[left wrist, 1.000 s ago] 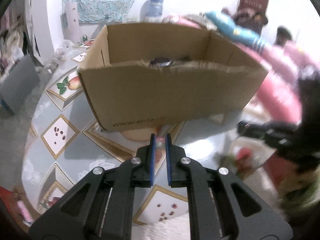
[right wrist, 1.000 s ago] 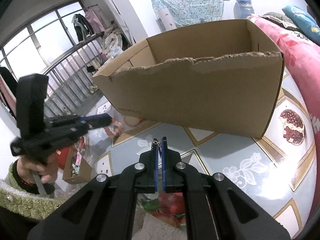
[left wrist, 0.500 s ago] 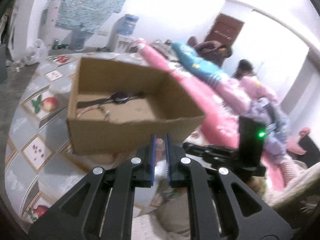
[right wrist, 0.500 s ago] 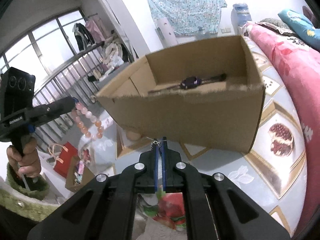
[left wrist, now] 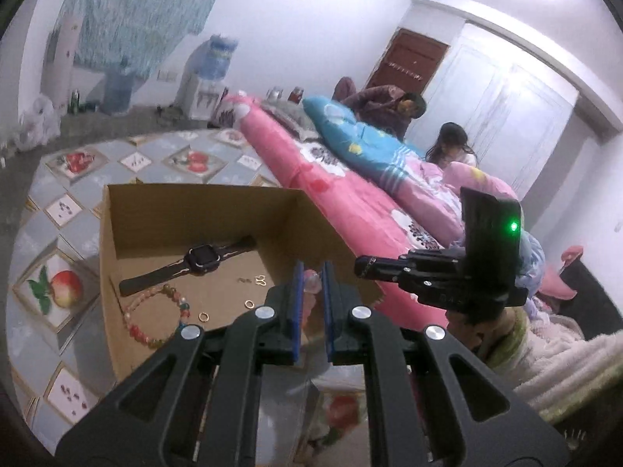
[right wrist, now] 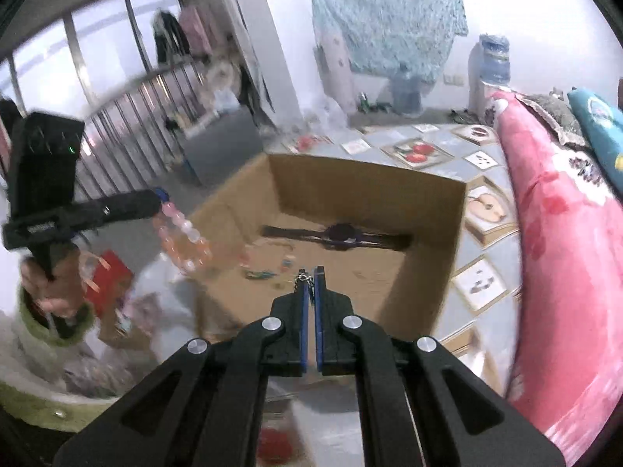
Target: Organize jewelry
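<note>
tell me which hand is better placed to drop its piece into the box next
Probably right: its tongs, shut on a small chain, point into the box. The left tongs hold their pink bead bracelet beside it.

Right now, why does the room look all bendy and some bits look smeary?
In both views the fisheye lens curves the walls and floor tiles towards the edges. In the right wrist view the pink bead bracelet and window railing are smeared by motion blur. In the left wrist view the cardboard box and watch are sharper, while the white wardrobe is washed out by glare.
</note>
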Available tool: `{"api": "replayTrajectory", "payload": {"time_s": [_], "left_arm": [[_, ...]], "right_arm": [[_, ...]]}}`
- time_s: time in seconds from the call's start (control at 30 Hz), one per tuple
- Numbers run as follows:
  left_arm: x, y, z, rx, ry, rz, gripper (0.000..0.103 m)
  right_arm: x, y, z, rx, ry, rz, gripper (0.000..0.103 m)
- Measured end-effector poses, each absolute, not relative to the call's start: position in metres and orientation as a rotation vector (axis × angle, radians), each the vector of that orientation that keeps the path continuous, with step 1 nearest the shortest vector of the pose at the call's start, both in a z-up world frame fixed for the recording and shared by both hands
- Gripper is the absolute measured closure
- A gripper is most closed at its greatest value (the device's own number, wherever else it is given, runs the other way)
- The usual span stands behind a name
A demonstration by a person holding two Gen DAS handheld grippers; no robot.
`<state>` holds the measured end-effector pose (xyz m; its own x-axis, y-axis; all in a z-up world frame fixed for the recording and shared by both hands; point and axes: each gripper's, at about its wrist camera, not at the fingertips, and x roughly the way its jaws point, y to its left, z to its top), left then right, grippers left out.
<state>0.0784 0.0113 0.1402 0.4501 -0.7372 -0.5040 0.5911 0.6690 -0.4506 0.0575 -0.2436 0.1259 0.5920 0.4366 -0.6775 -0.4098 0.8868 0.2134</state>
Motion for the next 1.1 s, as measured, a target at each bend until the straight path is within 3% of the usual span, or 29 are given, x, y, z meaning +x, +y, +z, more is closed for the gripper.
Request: {"api": "replayTrajectory", "payload": {"time_s": [0.53,0.6,0.83,0.93,1.1], "left_arm": [[0.167,-0.11,0.043,-0.252,1.116,-0.923,0.092],[0.169,-0.108,0.037,-0.272,1.125,-0.909,0.087],[0.161,-0.068,0.058,-0.298,1.009,-0.833,0.082],[0.146,-0.038,0.078,-0.287,0.91,-0.778,0.073],[0.12,0.007,0.1,-0.265,0.779,-0.67,0.05]], "right_arm": [[0.101,-0.275,0.123,0.046,0.822,0.386,0.1],[0.103,-0.278,0.121,0.049,0.828,0.38,0.1],[0.117,-0.266,0.12,0.05,0.875,0.42,0.1],[0.133,-0.246,0.118,0.029,0.948,0.472,0.1],[0.164,-0.201,0.1,-0.04,1.122,0.556,0.1]]}}
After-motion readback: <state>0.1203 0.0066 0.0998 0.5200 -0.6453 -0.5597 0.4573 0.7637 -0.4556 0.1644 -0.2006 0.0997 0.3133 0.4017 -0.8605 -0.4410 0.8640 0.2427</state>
